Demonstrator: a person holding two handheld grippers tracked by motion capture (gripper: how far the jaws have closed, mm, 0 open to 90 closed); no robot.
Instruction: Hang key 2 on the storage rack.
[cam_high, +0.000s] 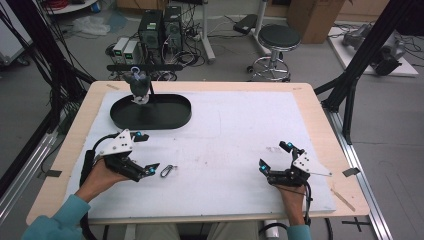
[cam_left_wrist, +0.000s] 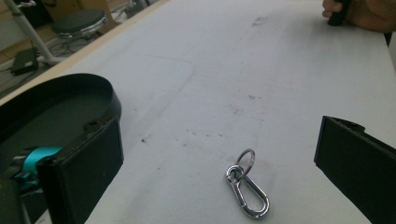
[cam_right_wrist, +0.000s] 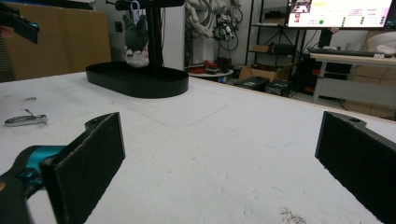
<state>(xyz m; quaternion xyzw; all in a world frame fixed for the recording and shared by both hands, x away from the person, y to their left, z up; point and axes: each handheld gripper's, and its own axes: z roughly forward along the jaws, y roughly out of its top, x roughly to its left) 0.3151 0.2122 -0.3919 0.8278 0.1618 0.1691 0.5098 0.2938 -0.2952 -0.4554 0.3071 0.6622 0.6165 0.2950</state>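
Carabiner (cam_left_wrist: 248, 189) lies flat on the surface, just ahead of my left tongs (cam_high: 150, 169), jaws wide, empty. Light, stiff, slippery metal (thin): I'd pinch across its body.

We see a shiny polished metal carabiner (cam_left_wrist: 247, 190) on a matt, slightly rough white mat (cam_left_wrist: 261, 70), beside a matt black tray (cam_high: 150, 112).

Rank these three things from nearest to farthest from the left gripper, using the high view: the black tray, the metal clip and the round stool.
Measured from the left gripper:
1. The metal clip, lying on the white mat just beside the open jaws.
2. The black tray, farther up the table on its left half.
3. The round stool, on the floor beyond the table's far edge.
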